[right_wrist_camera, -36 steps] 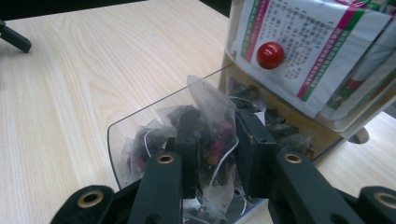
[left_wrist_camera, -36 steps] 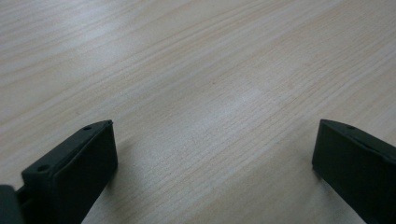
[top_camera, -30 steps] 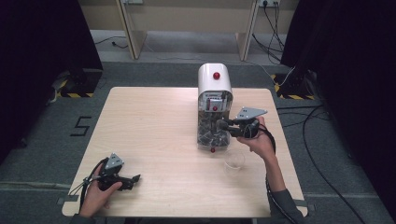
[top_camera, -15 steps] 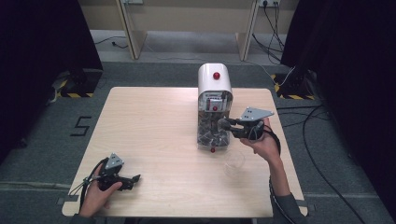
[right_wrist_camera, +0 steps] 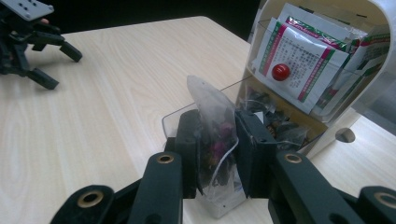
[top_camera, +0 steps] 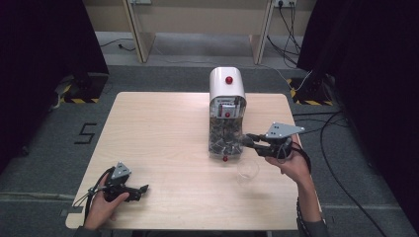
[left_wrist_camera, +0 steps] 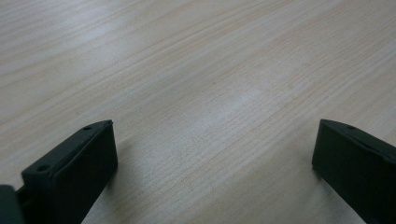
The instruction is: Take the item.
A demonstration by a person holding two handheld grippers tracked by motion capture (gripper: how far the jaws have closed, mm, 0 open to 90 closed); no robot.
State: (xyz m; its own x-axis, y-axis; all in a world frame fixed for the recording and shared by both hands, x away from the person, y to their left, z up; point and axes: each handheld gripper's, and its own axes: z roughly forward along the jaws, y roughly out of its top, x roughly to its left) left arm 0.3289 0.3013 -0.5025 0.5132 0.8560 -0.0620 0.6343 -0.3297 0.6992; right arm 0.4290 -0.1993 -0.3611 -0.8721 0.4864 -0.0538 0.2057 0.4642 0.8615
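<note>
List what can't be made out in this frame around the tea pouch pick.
- Print on the packets in the dispenser: too small, right gripper view.
- Pouch bottom: covered by the right hand-held gripper.
- Clear cup: contents indiscernible, high view.
- Left hand-held gripper: body cut off by the lower edge.

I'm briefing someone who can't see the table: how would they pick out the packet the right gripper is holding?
Find the white dispenser with red buttons. At its open drawer, the right gripper pinches a clear tea sachet; unlike the loose ones behind it, it stands upright between the black jaws.
</note>
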